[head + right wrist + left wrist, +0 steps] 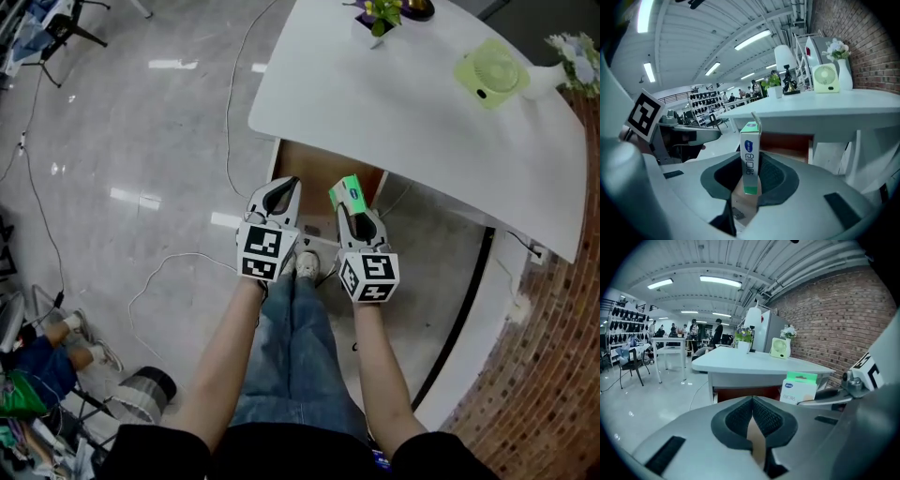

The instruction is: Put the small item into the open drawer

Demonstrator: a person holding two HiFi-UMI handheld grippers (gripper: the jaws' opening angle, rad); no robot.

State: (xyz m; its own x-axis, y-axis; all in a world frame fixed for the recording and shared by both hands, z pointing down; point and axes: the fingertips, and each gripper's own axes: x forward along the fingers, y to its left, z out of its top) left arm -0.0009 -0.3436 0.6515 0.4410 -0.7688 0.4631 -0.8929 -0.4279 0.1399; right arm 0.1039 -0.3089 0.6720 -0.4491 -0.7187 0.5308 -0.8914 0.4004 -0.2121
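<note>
Drawer (314,171) mostly hidden beneath table (403,112) and box (348,193) clamped in right gripper (357,212).

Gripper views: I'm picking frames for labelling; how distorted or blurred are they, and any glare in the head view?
Left gripper view: fisheye bending, dark corners. Right gripper view: the same, with the box sharp. Head view: glare patches on the floor.

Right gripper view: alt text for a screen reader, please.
The right gripper holds a small white-and-green box upright between its pads, facing the open drawer under a white table. A small fan and a vase of flowers stand on the table.
</note>
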